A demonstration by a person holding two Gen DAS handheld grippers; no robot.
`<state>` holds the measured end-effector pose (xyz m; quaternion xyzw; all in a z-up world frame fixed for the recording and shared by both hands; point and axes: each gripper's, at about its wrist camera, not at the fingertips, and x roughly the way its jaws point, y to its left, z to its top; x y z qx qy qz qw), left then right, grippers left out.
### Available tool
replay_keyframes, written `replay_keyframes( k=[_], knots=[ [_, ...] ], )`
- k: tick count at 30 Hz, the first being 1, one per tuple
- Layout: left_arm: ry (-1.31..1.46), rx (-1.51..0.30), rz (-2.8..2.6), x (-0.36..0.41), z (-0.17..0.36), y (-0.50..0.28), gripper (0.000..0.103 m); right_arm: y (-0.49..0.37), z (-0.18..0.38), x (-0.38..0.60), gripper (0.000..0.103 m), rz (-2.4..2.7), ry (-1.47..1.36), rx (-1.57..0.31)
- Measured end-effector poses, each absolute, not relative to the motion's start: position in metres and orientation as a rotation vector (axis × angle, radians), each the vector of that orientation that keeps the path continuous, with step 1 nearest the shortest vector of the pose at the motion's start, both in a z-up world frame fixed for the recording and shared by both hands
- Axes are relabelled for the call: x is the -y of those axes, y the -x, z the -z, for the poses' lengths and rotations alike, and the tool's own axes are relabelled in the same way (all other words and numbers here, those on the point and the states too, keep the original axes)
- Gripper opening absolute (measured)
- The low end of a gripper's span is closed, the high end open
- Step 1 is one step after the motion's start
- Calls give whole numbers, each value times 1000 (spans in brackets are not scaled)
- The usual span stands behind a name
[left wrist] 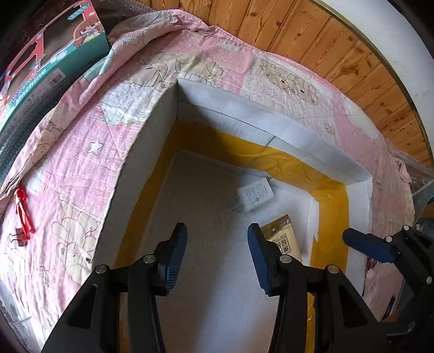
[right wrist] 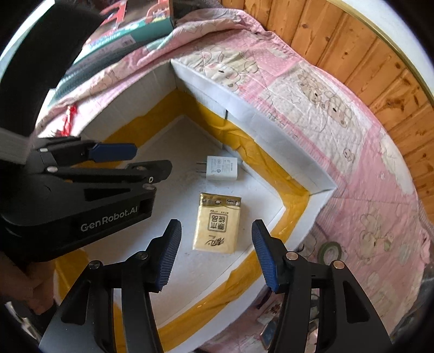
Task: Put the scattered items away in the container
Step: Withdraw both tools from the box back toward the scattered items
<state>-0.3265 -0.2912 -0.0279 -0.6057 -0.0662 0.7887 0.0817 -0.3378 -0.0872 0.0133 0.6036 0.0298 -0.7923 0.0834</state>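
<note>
My charger (right wrist: 222,168) and tissue pack (right wrist: 217,222) lie in the box (right wrist: 282,130); both hand-held grippers (left (left wrist: 217,255), right (right wrist: 215,252)) gape empty; the red tassel (left wrist: 24,214) and tape roll (right wrist: 329,251) remain on the quilt.

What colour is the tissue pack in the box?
Pale yellow tissue pack, clearest in the right wrist view.

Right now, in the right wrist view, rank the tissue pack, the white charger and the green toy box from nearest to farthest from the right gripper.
1. Tissue pack: on the container floor, just ahead of the open right gripper.
2. White charger: on the floor beyond the pack, nearer the far corner.
3. Green toy box: outside the container, at the top left, past the pink quilt.
</note>
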Motion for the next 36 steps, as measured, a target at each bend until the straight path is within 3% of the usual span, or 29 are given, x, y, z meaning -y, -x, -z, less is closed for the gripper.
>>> replay_keyframes(
  k=[12,21,36],
  knots=[
    [1727,102,-2425,289,-13,284,51,294,-40,103,57,2396,-1696,-67],
    [1623,-2,-2441,281,-51,213,55,230,-64,120,57,2449,-1553,-165],
    [1604,-46,-2436,261,-71,143,56,168,-76,130,57,2465,-1476,-189]
  ],
)
